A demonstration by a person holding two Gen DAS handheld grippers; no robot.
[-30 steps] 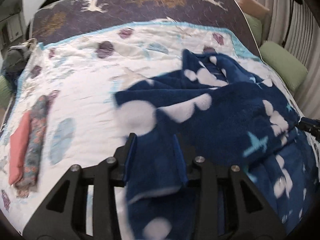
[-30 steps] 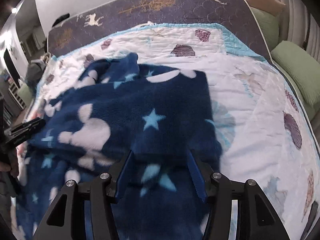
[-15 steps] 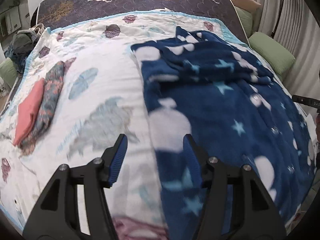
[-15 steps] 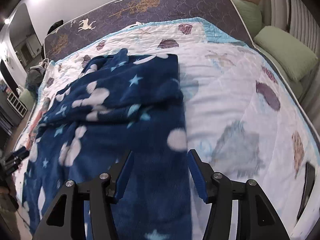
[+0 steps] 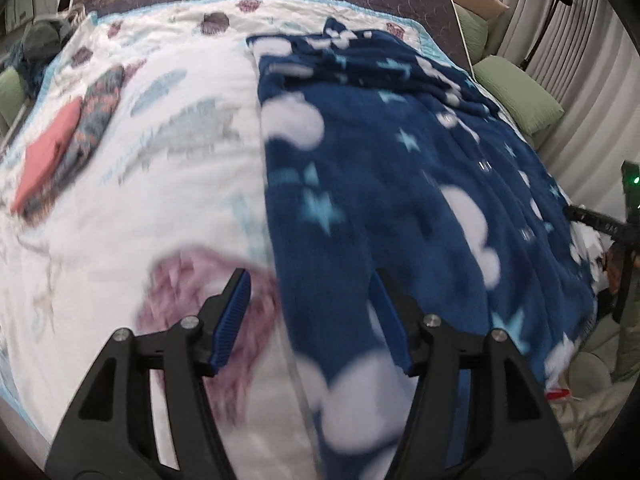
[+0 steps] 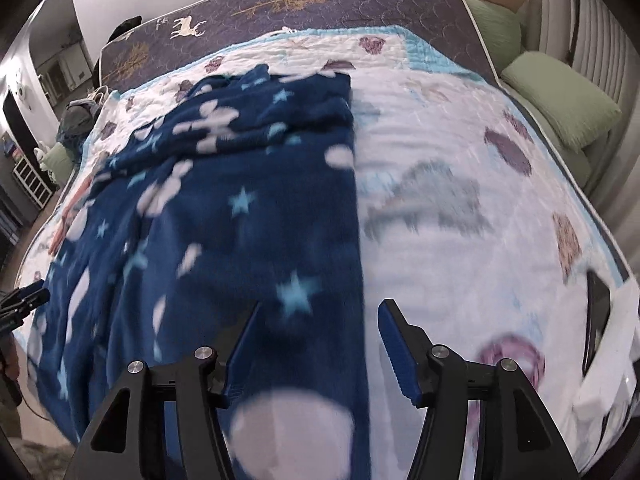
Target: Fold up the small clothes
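- Mostly blur: both wrist views are smeared, so the prints on the fleece (image 5: 400, 184) and quilt (image 5: 160, 184) read only as soft shapes.
- Navy fleece with white clouds and pale stars lies spread lengthwise on the quilt, its far end bunched into folds; the near end runs under the frame edge and is cut off.
- Left gripper (image 5: 308, 320): jaws stand apart and have just been opening. One long edge of the fleece passes between the blue pads, and no pad presses on it; the right-hand pad merges with the navy cloth and is hard to outline.
- Right gripper (image 6: 318, 344): jaws also parted, having just widened a little. The opposite long edge of the fleece lies between them, loose; the left pad is nearly lost against the dark pile.
- Folded clothes (image 5: 68, 140), one coral and one patterned, sit near the quilt's left edge, well apart from the fleece; which garments they are cannot be told.
- Green pillows (image 6: 560, 96) line the right side of the bed, partly hidden by the mattress edge.
- At the left rim of the right view the other gripper shows only as dark tips.
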